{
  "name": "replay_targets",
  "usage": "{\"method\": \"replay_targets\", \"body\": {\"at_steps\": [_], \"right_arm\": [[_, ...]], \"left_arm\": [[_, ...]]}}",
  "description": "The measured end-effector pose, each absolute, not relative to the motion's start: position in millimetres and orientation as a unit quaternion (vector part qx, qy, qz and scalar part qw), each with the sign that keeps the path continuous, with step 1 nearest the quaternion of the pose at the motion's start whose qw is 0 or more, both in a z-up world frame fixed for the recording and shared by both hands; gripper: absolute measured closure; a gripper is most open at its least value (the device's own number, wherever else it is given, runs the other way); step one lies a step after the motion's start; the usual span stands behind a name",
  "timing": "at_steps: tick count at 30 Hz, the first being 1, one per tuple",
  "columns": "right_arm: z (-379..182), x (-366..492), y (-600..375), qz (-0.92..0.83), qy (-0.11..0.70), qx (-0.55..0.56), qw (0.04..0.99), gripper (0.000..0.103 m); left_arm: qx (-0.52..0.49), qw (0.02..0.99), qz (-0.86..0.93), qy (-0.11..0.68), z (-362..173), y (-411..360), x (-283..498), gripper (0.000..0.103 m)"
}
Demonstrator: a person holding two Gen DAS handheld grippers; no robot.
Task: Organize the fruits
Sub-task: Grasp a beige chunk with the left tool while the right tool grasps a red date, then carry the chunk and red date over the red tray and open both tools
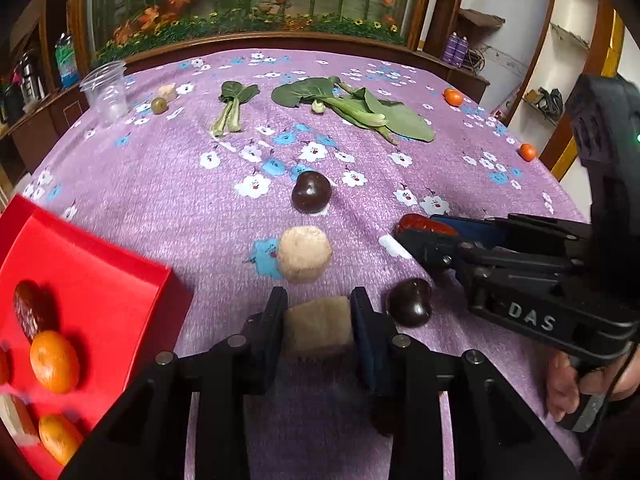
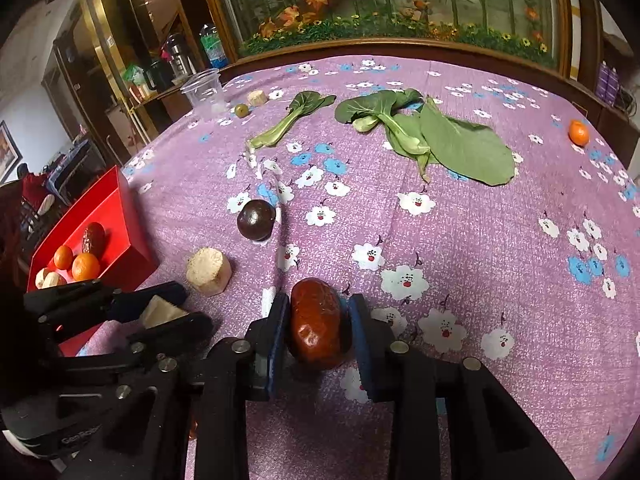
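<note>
Tablecloth (image 2: 500, 280) — purple, flowered — beneath a planted glass tank (image 2: 400, 0).

Both views are moderately lit by soft, diffuse indoor light from above, leaving short, faint shadows beneath the fruit on the purple flower-printed cloth over the counter (image 1: 168, 184). Fisheye distortion bows the far counter edge and blackens the corners. The red plastic tray (image 1: 100, 280) is motion-smeared at the left wrist view's left edge. A dark glossy round fruit (image 2: 256, 220) carries small highlights.
</note>
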State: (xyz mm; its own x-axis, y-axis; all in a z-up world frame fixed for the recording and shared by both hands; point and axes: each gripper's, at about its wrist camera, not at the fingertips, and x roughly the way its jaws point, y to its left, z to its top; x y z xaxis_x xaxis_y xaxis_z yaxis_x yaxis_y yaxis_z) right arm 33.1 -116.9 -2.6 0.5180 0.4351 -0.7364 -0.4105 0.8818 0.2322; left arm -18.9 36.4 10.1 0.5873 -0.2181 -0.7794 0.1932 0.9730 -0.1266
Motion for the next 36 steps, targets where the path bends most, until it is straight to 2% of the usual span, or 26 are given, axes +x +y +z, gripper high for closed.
{"method": "replay_targets", "body": {"at_steps": [10,20,27,36], "right_arm": [[-1.4,29.7,-121.0,0.225,0.415,0.021,0.881,0.070],[40.1,-2.8,-141.3,0.224,0.389,0.060,0.891,0.070],[65.9,-27.1,-88.1,0.272,0.382,0.023,0.883,0.070],[62.6,-46.1,19.1,0.350,0.396,-0.039,0.848,0.070]], "left_arm": [[-0.056,0.908,-0.078,0.407,38.3,70.3,-60.3,0.072],[-0.112,0.920,-0.008,0.376,61.3,151.3,-100.7,0.071],[-0.148,0.922,0.030,0.356,65.0,202.7,-122.6,0.071],[-0.169,0.911,0.063,0.371,45.8,242.1,-135.3,0.071]]}}
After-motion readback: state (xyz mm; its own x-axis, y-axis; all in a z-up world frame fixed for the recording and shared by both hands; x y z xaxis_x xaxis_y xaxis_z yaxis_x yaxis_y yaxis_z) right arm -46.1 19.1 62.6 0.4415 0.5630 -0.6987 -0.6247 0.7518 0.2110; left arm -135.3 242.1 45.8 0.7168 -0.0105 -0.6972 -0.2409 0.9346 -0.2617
